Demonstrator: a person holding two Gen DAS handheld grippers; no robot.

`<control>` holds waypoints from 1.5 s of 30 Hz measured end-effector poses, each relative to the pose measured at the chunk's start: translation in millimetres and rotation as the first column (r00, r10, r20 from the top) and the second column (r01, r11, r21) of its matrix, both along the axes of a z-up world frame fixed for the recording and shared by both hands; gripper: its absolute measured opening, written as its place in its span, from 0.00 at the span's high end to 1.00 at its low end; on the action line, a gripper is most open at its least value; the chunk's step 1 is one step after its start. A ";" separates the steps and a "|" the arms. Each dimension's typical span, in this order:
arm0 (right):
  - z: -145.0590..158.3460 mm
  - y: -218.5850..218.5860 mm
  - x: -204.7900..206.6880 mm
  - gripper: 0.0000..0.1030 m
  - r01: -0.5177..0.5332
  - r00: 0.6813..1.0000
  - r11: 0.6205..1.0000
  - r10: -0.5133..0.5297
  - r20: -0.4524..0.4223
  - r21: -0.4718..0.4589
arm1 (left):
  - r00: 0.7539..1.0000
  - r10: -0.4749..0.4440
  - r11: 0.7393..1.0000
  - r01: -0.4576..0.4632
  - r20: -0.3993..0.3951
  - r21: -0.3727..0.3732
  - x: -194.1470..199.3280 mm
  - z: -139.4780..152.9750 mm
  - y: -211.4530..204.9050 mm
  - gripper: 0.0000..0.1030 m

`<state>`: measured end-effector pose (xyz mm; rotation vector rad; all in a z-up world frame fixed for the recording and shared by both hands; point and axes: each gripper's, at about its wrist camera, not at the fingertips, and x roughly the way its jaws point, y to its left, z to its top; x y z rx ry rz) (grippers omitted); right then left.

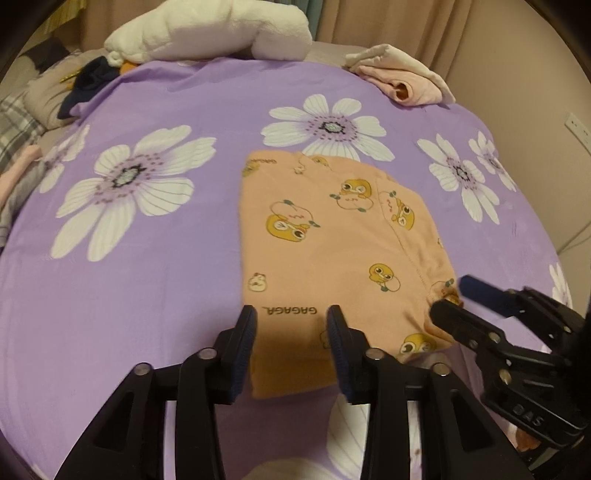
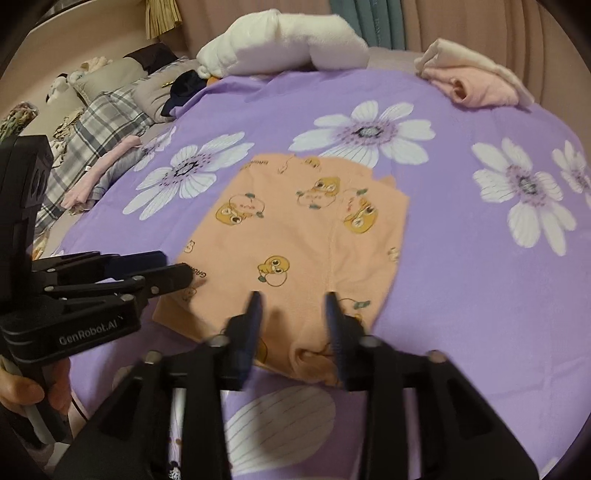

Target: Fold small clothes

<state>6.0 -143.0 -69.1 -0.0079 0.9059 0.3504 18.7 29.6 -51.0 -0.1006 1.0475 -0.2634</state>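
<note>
A small orange garment (image 1: pixel 332 236) printed with yellow cartoon ducks lies folded flat on the purple flowered bedsheet (image 1: pixel 147 295); it also shows in the right wrist view (image 2: pixel 295 236). My left gripper (image 1: pixel 291 314) is open, its fingers above the garment's near edge, at its near left corner. My right gripper (image 2: pixel 293 299) is open above the garment's near edge, with a bunched fold between its fingers. The right gripper also shows in the left wrist view (image 1: pixel 454 295) at the garment's near right corner. The left gripper shows in the right wrist view (image 2: pixel 173 267) at the near left corner.
A white plush pillow (image 1: pixel 210 33) lies at the far edge of the bed. A pile of pink and cream clothes (image 1: pixel 402 77) sits at the far right. Dark clothes (image 1: pixel 88 81), a plaid blanket (image 2: pixel 96 122) and pink clothes (image 2: pixel 99 173) lie along the left side.
</note>
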 end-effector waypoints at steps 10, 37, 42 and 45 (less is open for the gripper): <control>40.4 -12.5 -28.1 0.11 0.049 0.997 0.999 -0.050 0.064 0.015 | 0.998 0.039 0.998 -0.041 0.056 0.042 -21.1 38.9 7.9 0.14; 70.2 -1.7 -72.5 0.00 0.072 0.993 0.997 -0.070 0.092 -0.026 | 0.992 0.109 0.981 -0.117 0.064 0.155 -64.9 72.0 11.9 0.02; 71.0 -2.7 -71.4 0.00 0.075 0.994 0.997 -0.074 0.087 -0.018 | 0.993 0.104 0.983 -0.112 0.062 0.148 -64.4 71.5 10.9 0.02; 71.1 -2.7 -71.4 0.00 0.076 0.994 0.997 -0.075 0.086 -0.016 | 0.993 0.104 0.982 -0.112 0.062 0.150 -64.5 71.0 10.8 0.02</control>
